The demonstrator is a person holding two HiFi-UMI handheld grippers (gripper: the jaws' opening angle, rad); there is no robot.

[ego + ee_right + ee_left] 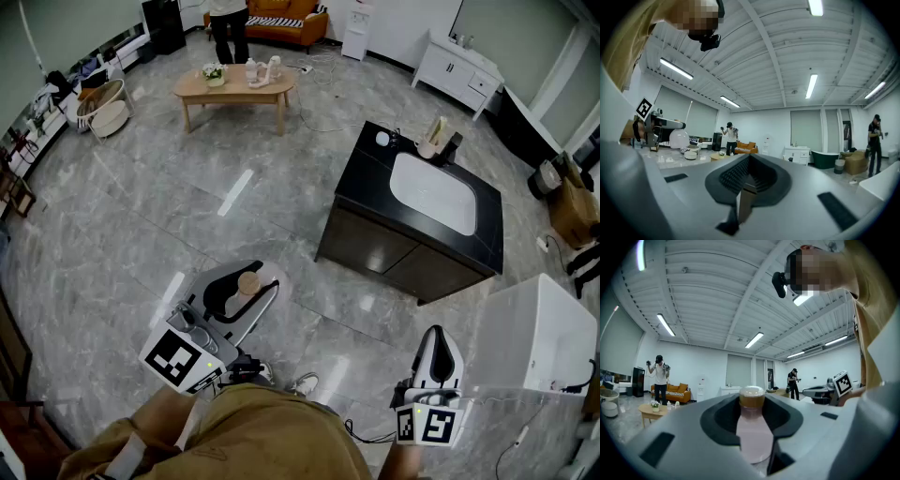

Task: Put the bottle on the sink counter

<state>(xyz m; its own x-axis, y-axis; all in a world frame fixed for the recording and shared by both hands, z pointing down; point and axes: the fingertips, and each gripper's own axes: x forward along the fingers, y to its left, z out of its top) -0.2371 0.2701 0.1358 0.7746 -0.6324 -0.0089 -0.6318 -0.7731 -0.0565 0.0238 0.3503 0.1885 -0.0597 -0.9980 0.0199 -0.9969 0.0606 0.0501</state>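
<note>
The grey marble floor (pixel 141 216) fills most of your head view. The black sink counter (pixel 361 183) stands on it ahead of you to the right. Its white basin (pixel 433 192) is sunk in the middle of the top. A cream object (pixel 433 139) rests against the counter's far edge, and a small white round thing (pixel 382 139) lies near its far left corner. Beyond it, a white cabinet (pixel 459 70) stands by the wall. A wooden coffee table (pixel 192 87) carrying a few small items is further off to the left, with an orange sofa (pixel 281 14) behind it and a person (pixel 228 23) standing between the two. A white box (pixel 534 337) sits close by on your right.

Your left gripper (pixel 251 283) is held level over the floor, clamped on the bottle (pixel 752 437). The bottle has a pale pink body with a tan cap and stands upright between the jaws, its cap rising just above them. It is well apart from the sink counter, in front of the counter's near left corner.

Your right gripper (pixel 439 349) is also level, low on your right beside the white box. Its jaws are pressed together with nothing between them.
</note>
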